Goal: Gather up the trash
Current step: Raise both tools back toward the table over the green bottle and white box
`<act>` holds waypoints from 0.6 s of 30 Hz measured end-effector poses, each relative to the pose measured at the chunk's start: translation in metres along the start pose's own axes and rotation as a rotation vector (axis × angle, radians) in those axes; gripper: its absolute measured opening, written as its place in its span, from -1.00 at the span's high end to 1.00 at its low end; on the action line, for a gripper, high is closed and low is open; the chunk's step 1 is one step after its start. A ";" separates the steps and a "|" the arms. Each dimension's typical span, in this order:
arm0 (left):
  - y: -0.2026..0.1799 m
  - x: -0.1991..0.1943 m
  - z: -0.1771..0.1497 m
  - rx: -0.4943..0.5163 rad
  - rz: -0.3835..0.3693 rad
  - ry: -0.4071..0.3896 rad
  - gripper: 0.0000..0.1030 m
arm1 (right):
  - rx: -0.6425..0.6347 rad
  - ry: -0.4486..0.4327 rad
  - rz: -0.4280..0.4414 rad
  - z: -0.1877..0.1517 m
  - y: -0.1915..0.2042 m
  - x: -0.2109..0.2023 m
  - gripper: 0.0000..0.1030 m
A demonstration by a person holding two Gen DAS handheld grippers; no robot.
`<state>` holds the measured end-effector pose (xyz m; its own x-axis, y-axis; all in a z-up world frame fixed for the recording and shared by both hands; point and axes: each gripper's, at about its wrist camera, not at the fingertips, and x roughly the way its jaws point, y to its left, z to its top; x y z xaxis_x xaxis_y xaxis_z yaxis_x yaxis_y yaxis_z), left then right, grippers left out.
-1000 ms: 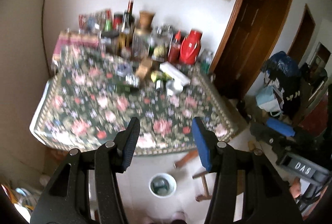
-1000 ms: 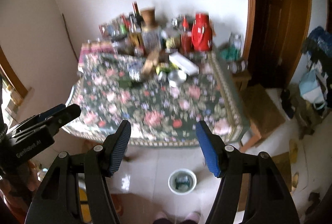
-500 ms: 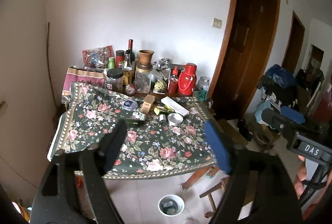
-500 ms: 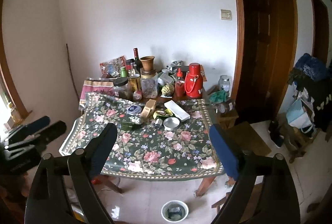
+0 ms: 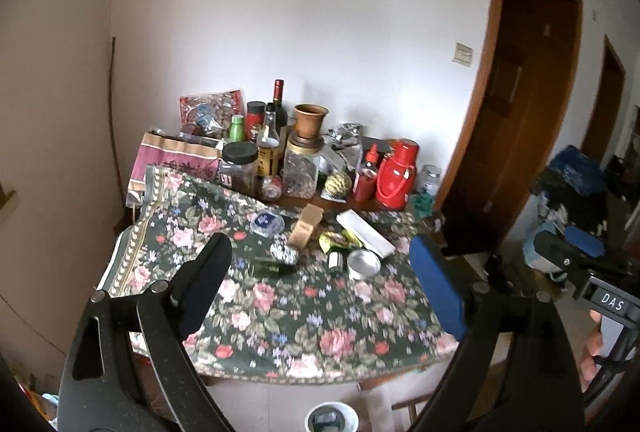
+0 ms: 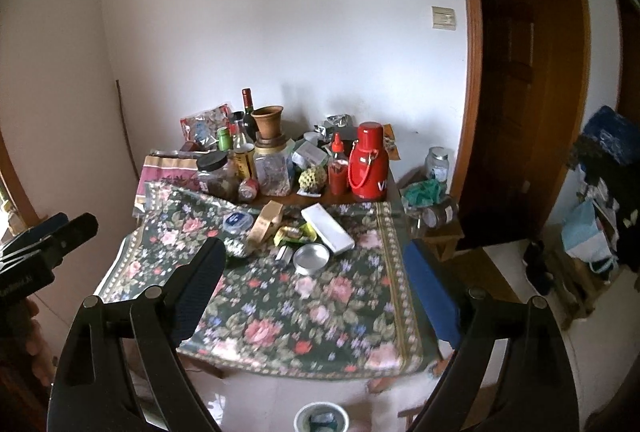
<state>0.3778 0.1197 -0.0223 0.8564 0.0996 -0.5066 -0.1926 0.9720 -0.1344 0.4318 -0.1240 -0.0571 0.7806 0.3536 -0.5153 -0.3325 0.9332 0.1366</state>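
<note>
A table under a floral cloth (image 5: 320,336) stands ahead. Loose litter lies at its middle: a yellow-green wrapper (image 5: 338,240), a crumpled foil ball (image 5: 285,253), a small cardboard box (image 5: 306,226), a round metal tin (image 5: 363,264) and a green bottle (image 5: 266,266) on its side. A white bucket (image 5: 331,416) sits on the floor before the table. My left gripper (image 5: 319,246) hangs in the air short of the table, its jaws opening with nothing between them. My right gripper (image 6: 314,247) is beside it, open and empty, facing the same wrapper (image 6: 294,234) and tin (image 6: 311,258).
Jars, bottles and a red thermos (image 5: 396,173) crowd the table's far edge against the wall. A long white box (image 5: 364,230) lies by the litter. A wooden door (image 6: 520,91) and piled bags (image 6: 600,224) are to the right. A low stool (image 6: 444,240) stands by the table's right side.
Both grippers have opened wide and lifted back from the table. The views have tilted up, so the table looks smaller and the bucket has slid to the bottom edge.
</note>
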 end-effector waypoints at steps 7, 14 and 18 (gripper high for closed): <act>-0.013 0.050 0.027 -0.070 0.116 0.001 -0.75 | -0.052 0.033 0.044 0.038 -0.042 0.050 -0.73; 0.002 0.110 0.025 -0.193 0.223 0.094 -0.75 | -0.111 0.121 0.082 0.051 -0.071 0.114 -0.73; 0.016 0.142 0.011 -0.209 0.270 0.170 -0.75 | -0.133 0.192 0.089 0.048 -0.077 0.155 -0.73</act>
<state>0.5019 0.1516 -0.0866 0.6734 0.2925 -0.6790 -0.5091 0.8494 -0.1390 0.6042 -0.1379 -0.1071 0.6343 0.4038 -0.6593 -0.4721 0.8776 0.0832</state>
